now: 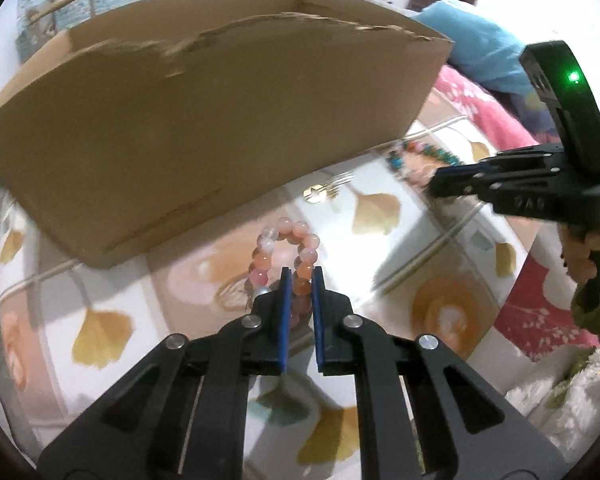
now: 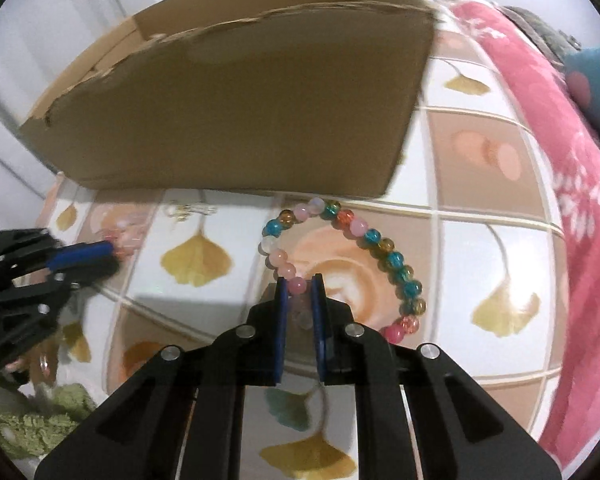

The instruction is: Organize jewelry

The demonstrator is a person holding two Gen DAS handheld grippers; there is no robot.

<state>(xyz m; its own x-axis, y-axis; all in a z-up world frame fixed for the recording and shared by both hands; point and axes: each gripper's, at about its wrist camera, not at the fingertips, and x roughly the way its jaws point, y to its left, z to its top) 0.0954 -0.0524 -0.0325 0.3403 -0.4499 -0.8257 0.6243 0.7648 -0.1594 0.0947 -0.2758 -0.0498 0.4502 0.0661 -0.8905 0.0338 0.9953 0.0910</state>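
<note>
A pink and orange bead bracelet [image 1: 278, 240] lies on the leaf-patterned cloth [image 1: 440, 248], and my left gripper [image 1: 302, 274] is shut on its near side, beads pinched between the blue pads. A multicoloured bead bracelet [image 2: 374, 240] lies on the same cloth; my right gripper [image 2: 300, 282] is shut on a pink bead of its near left part. A brown cardboard box [image 1: 220, 120] with a torn top edge stands just behind both bracelets. The left wrist view shows the right gripper [image 1: 440, 184] at the far right by the multicoloured bracelet [image 1: 420, 152]. The left gripper [image 2: 112, 252] appears at the left of the right wrist view.
A small gold trinket [image 1: 320, 192] lies on the cloth in front of the box, seen also as a gold trinket [image 2: 190, 210] from the right. A pink floral blanket [image 2: 560, 160] borders the cloth on the right. A green knitted sleeve [image 2: 40, 420] shows at lower left.
</note>
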